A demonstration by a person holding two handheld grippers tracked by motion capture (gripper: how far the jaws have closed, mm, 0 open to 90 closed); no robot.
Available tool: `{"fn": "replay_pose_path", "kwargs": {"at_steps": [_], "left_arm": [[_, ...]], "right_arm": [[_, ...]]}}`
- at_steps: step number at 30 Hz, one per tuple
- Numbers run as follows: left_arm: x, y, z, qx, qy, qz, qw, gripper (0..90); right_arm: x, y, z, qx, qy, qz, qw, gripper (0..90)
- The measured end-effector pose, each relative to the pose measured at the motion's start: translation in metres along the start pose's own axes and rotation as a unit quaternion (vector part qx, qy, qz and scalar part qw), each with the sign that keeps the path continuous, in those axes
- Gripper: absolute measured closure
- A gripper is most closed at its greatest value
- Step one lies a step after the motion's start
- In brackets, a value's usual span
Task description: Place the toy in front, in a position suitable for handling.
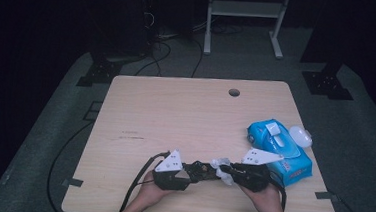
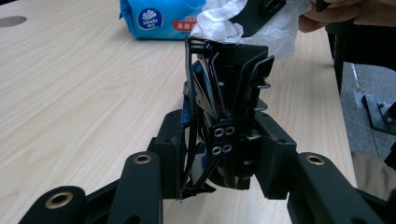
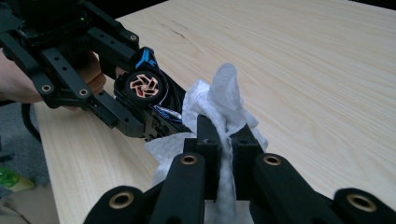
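While both hands are working at the near edge of the wooden table, the items are lying as follows, left to right.

Left gripper: sitting in the person's left hand, its jaws are clamping tight on a black toy car with blue trim. In the right gripper view the car's copper-coloured wheel is facing the camera. A black cable is trailing from this gripper over the table's front edge.

White wipe: crumpled, it is sitting between the two grippers and pressing against the car's end. The right gripper is pinching it with its jaws narrow, the cloth bunching up above the tips.

Right hand: it is holding its gripper level, pointing at the left one.

Blue pack of wipes: it is lying just behind the right gripper, near the table's right edge, with its white flap open. A round white lid is resting just beside the pack, on its far right.

Round hole: it is lying near the far edge, well apart from the work.
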State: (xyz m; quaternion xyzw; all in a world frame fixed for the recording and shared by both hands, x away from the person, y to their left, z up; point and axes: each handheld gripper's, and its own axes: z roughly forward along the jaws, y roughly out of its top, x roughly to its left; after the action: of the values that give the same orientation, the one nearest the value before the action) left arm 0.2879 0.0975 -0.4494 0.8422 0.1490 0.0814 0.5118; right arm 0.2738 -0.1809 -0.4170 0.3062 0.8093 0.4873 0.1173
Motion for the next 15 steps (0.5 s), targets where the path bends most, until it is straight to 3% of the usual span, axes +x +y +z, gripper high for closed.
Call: {"fn": "replay_pose_path", "kwargs": {"at_steps": [5,13,15], "left_arm": [[-0.001,0.0042,-0.0035,0.005,0.007,0.014,0.9999,58.9],[-0.0018,0.0037,-0.0023,0.003,0.006,0.009,0.9999,58.6],[-0.0015,0.0033,-0.0035,-0.013,0.008,-0.001,0.9999,57.4]], "right_arm": [[0.0006,0.0009,0.001,-0.003,0.004,0.001,1.0,85.2],[0.0006,0.0002,-0.0002,-0.002,0.003,0.003,1.0,85.2],[0.0008,0.0001,-0.0002,-0.002,0.003,0.004,1.0,85.2]]}}
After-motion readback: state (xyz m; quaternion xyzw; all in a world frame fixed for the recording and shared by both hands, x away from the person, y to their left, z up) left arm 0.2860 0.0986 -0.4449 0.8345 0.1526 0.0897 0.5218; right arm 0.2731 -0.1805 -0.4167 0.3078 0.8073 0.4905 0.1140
